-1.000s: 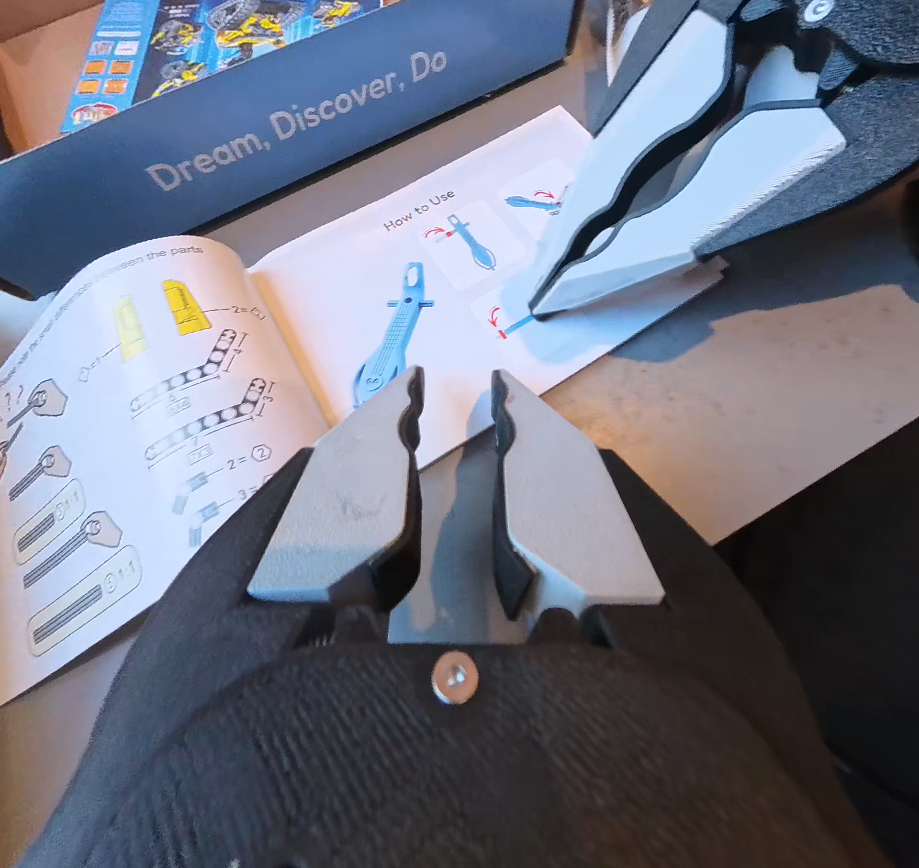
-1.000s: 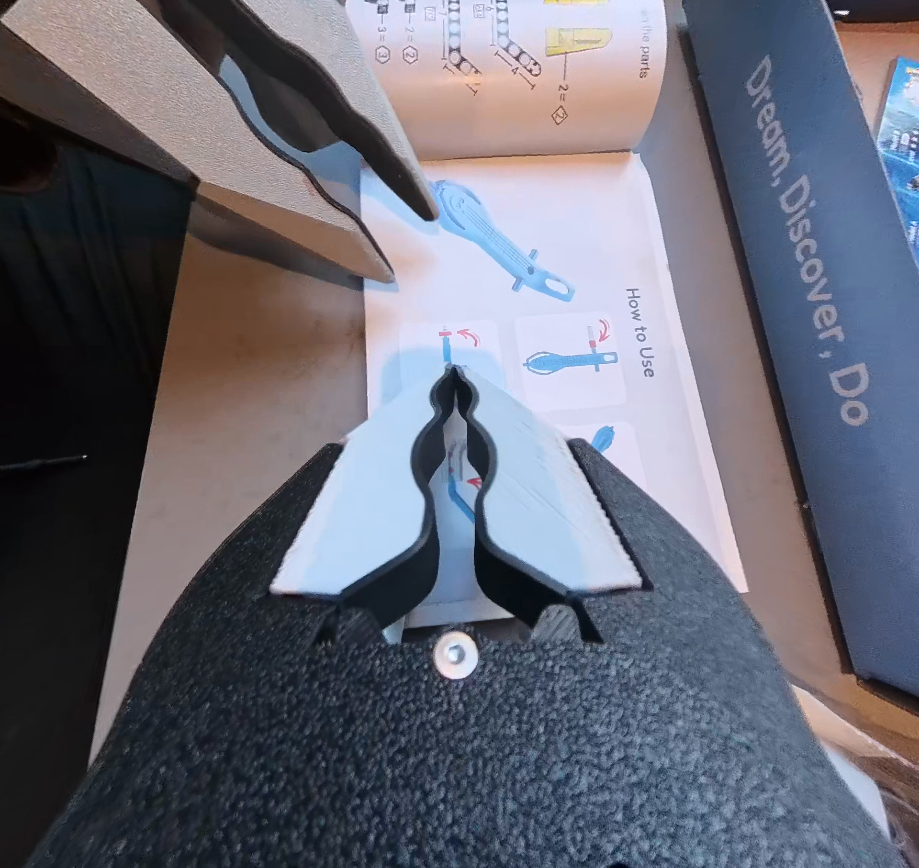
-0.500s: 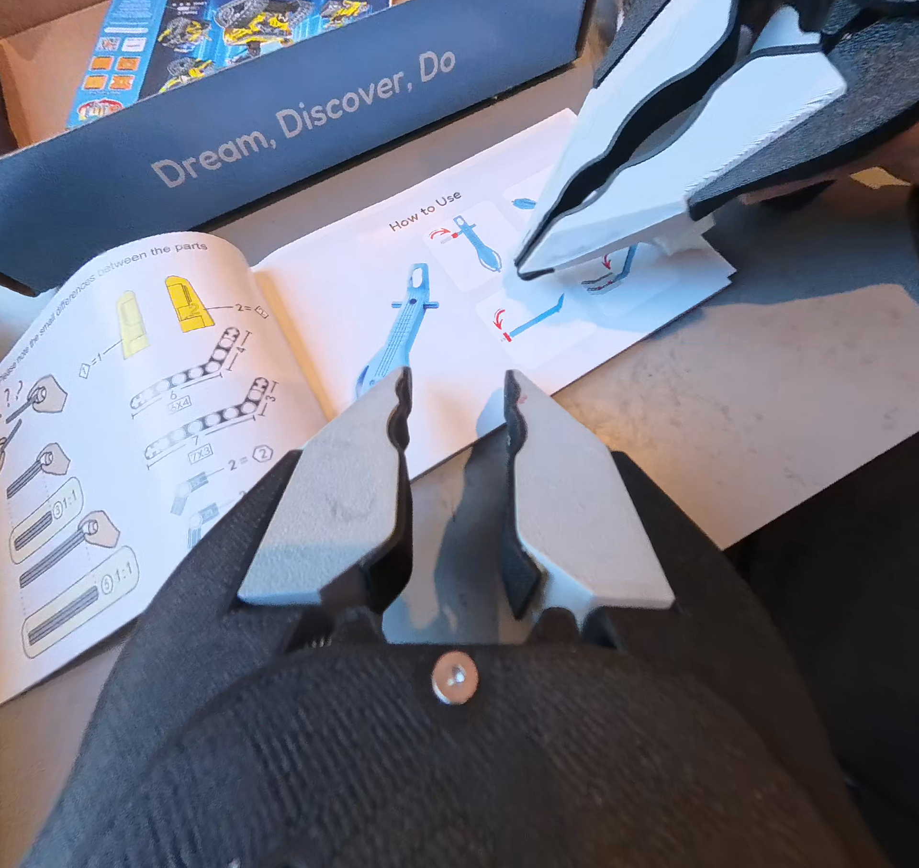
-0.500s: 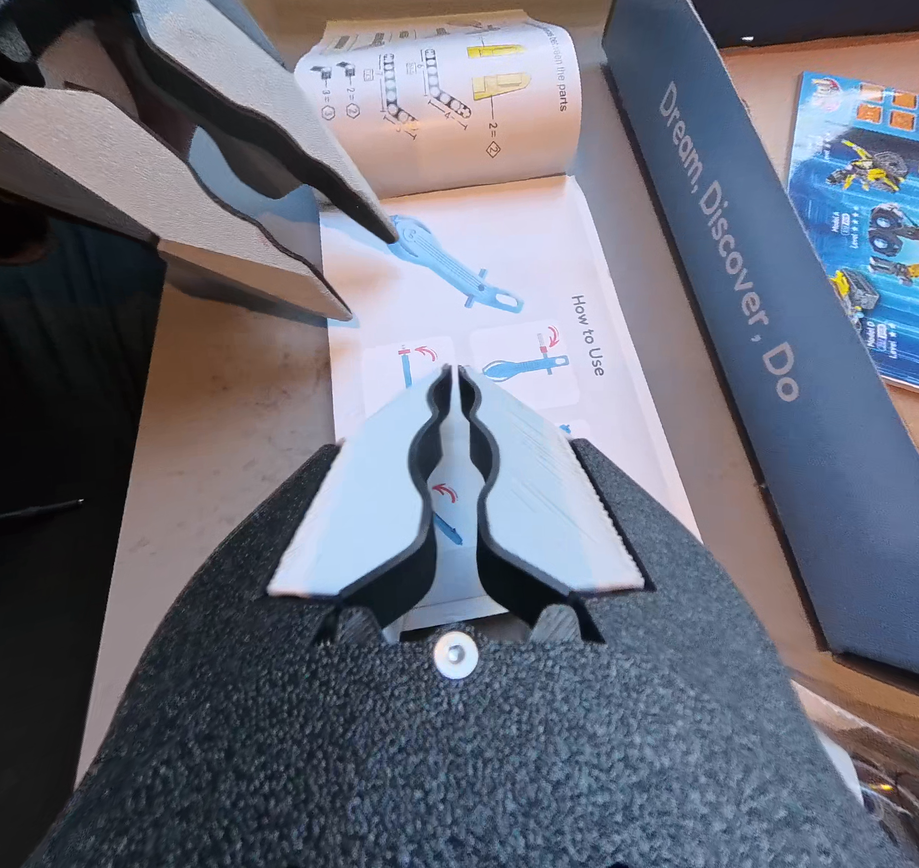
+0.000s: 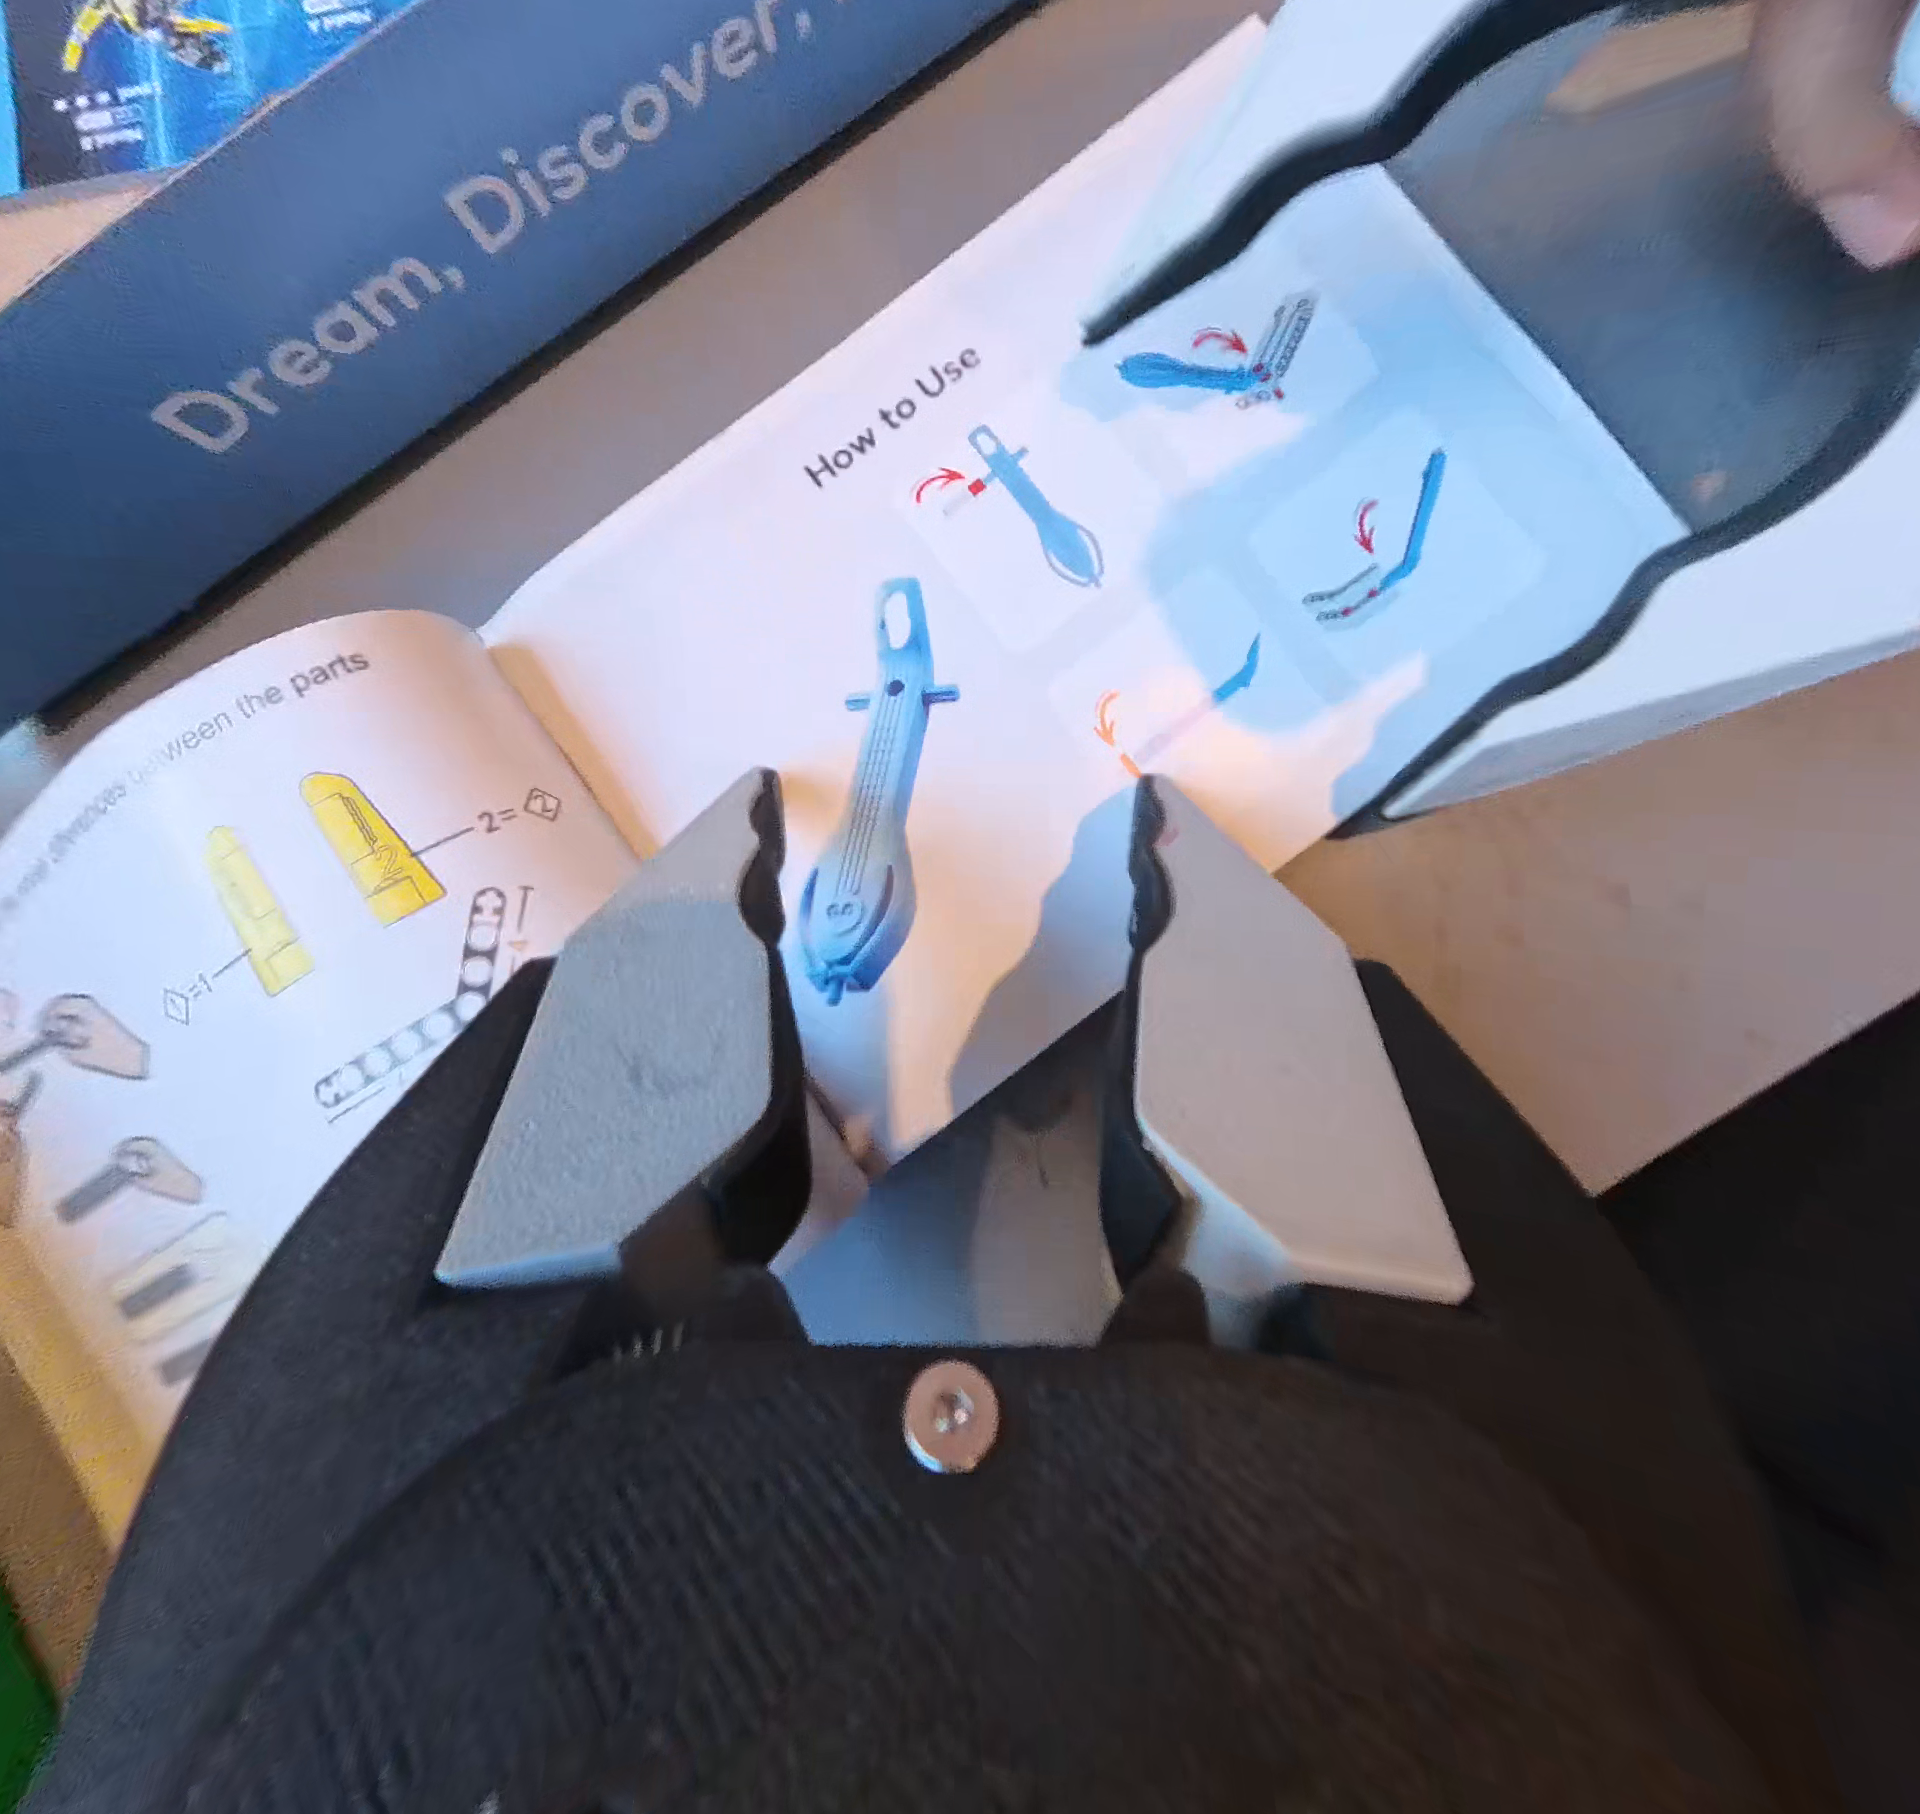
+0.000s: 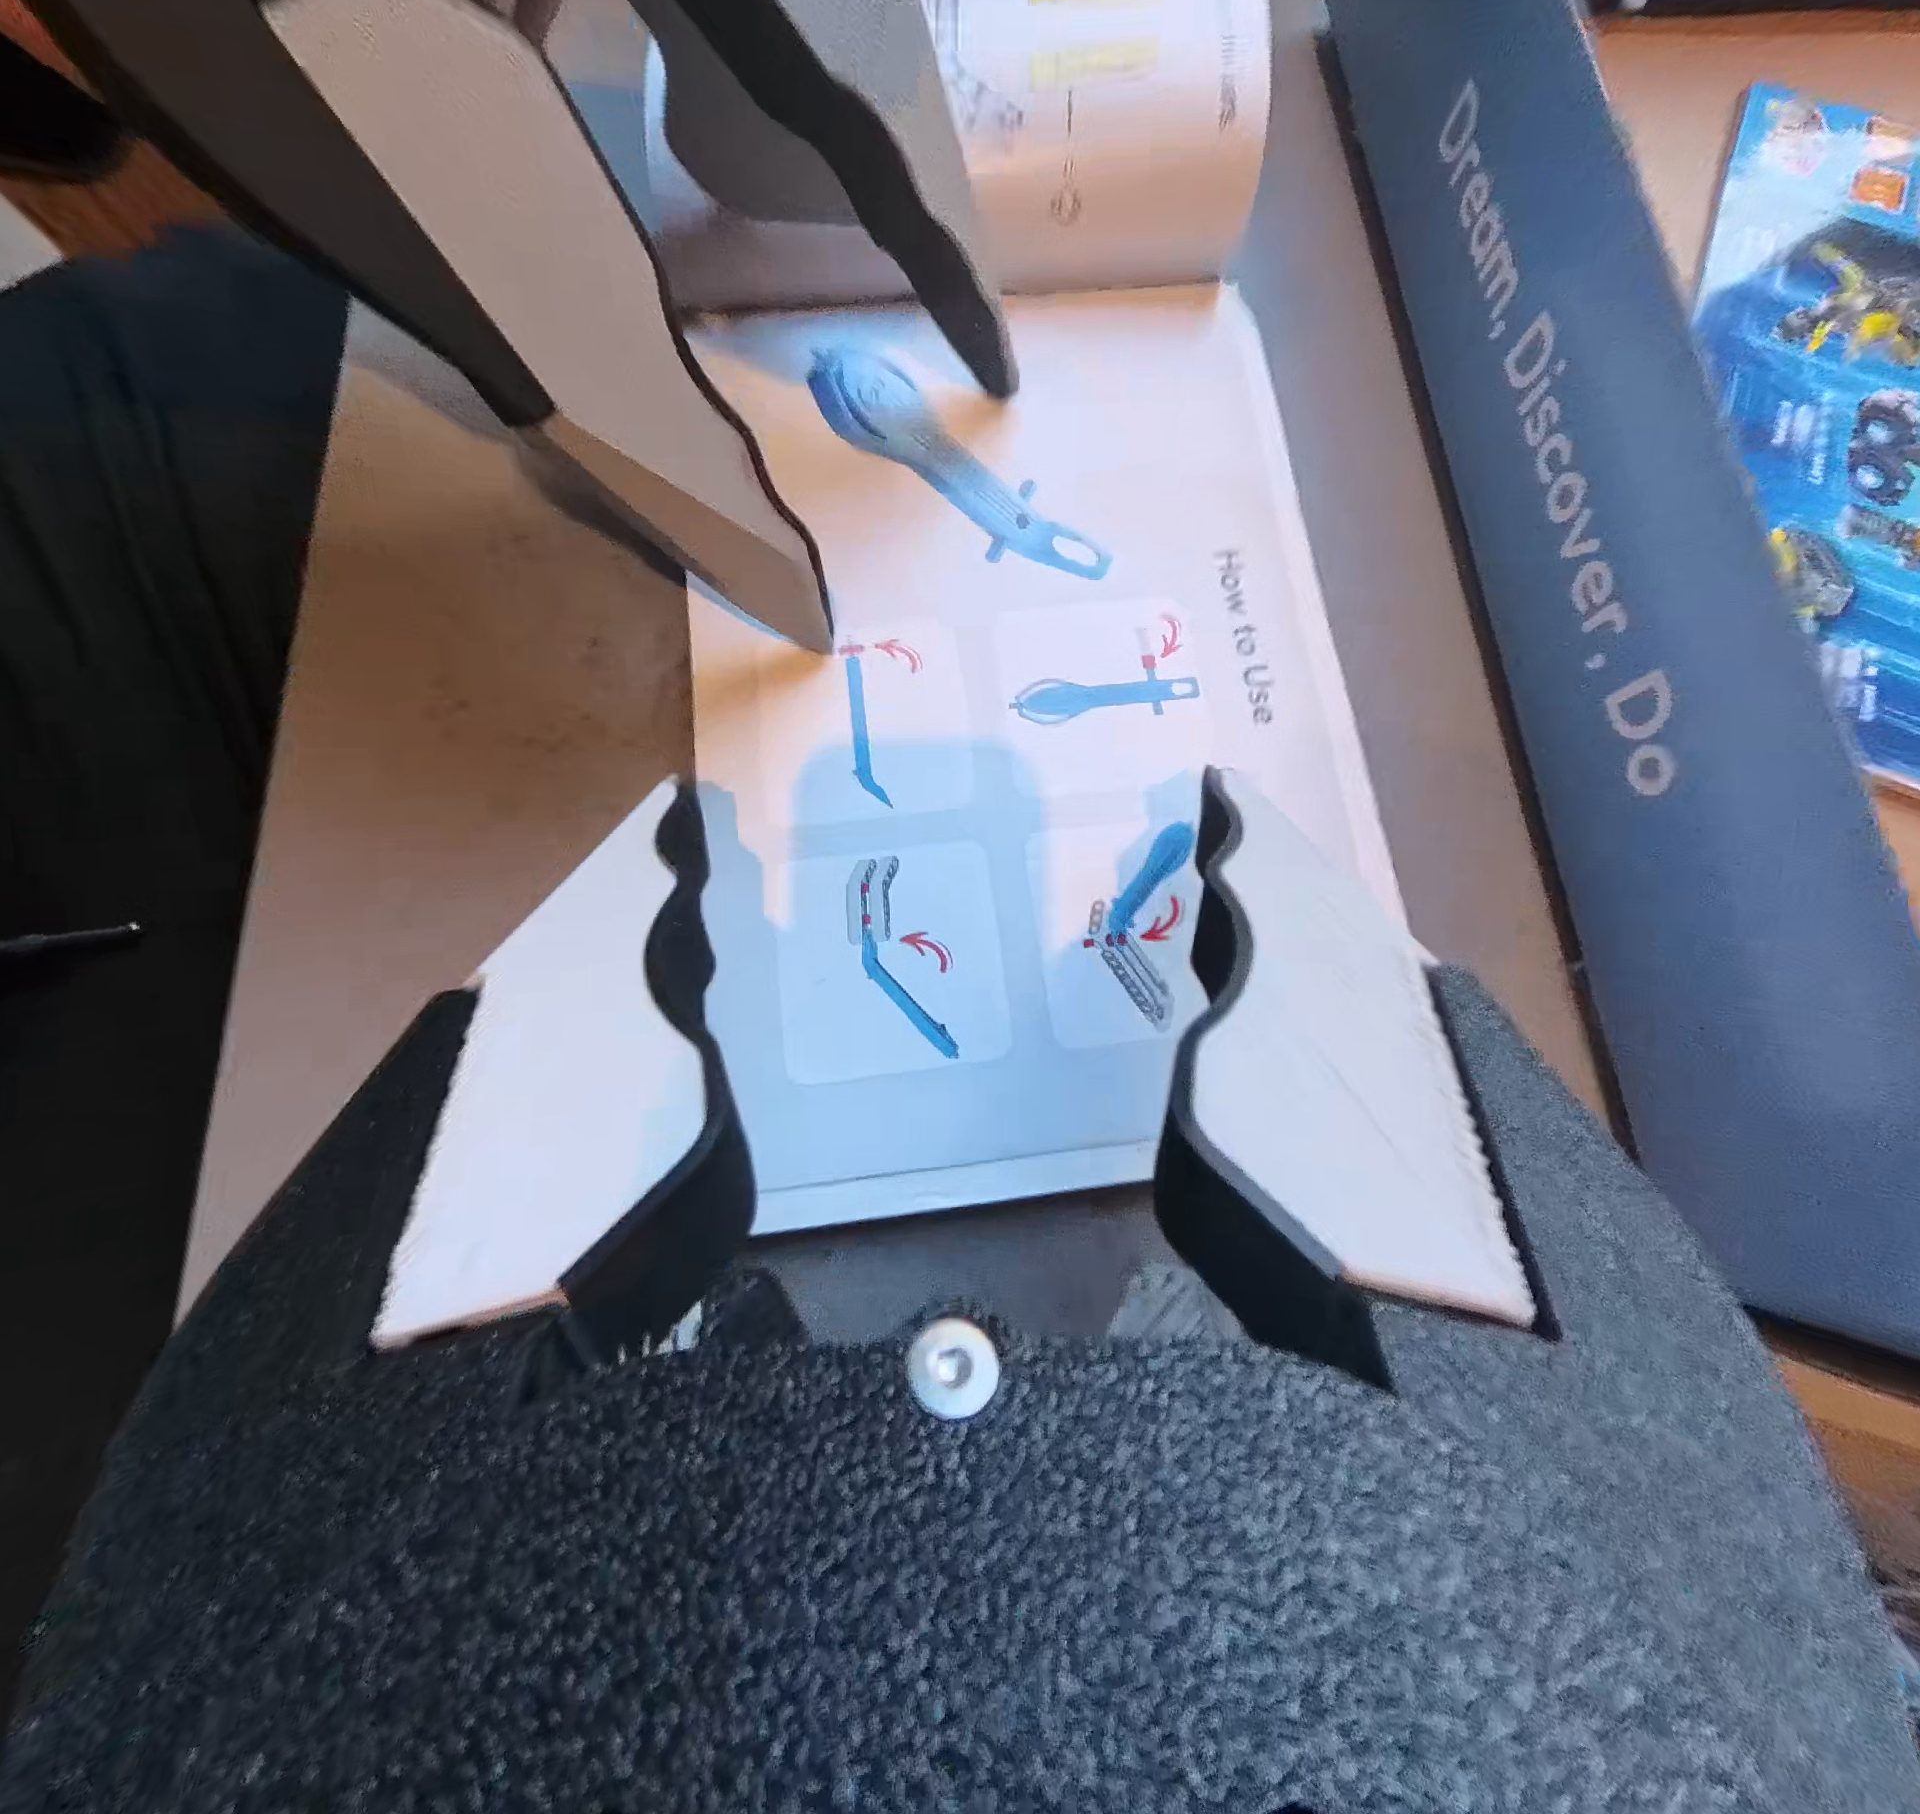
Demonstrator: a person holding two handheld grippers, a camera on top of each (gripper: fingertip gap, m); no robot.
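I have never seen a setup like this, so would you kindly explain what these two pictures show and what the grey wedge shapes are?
There is no robot here. A person holds one hand-held gripper in each hand, and each carries a camera looking forward along its two fingers. The grey wedges at the bottom of each picture are those fingers.

The left wrist view shows the left hand-held gripper, jaws open, holding nothing. The right wrist view shows the right hand-held gripper, also open and empty. Each also appears at the top of the other's picture.

Both hover over an open instruction booklet lying on a pale table. Beside it stands the dark blue wall of a cardboard box, with a blue printed leaflet inside.
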